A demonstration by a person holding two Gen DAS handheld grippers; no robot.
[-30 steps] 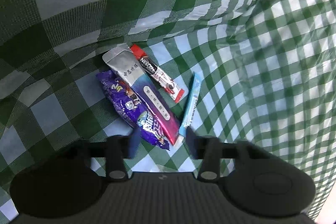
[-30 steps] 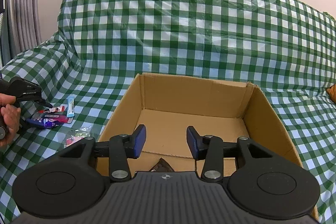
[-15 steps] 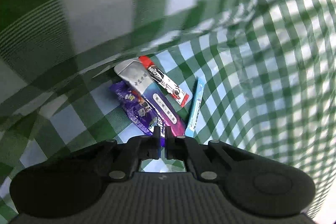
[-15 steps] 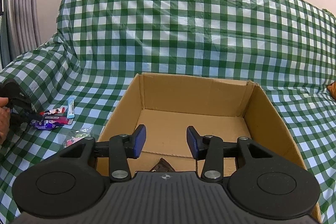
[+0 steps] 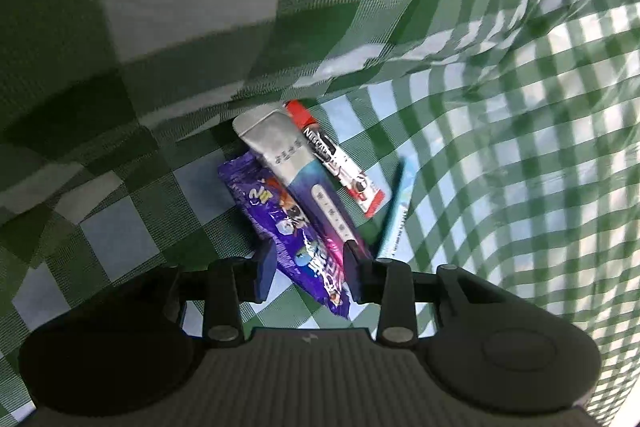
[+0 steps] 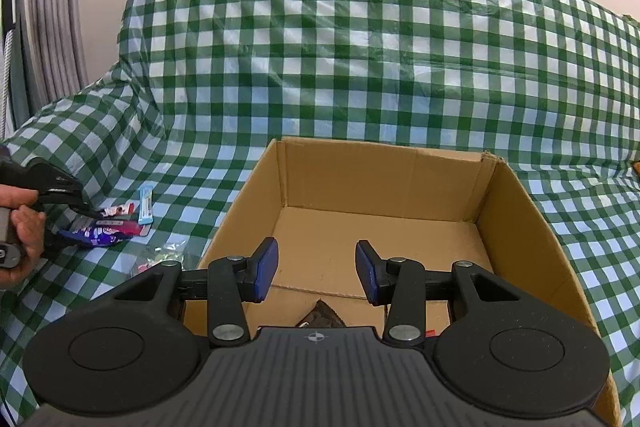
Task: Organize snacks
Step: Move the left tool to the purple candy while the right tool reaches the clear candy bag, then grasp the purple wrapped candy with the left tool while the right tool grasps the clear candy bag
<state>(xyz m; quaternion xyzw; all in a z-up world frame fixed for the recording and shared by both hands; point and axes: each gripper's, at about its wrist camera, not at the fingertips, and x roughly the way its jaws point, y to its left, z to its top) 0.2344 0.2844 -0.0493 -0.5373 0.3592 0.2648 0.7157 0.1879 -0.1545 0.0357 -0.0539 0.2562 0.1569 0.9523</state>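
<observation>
Green-checked cloth point(image 5: 500, 155) — left claw point(image 5: 310, 267) just reopened astride purple packet point(image 5: 280, 215), right claw point(image 6: 316, 269) spread, empty.

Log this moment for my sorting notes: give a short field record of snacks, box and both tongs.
surface: green checked cloth
box: open cardboard box, a dark packet at its near wall
loose snacks: purple packet, silver pouch, red stick, blue stick, left of the box
left tongs: open, just widened, straddling the purple packet
right tongs: open, empty, over the box
</observation>
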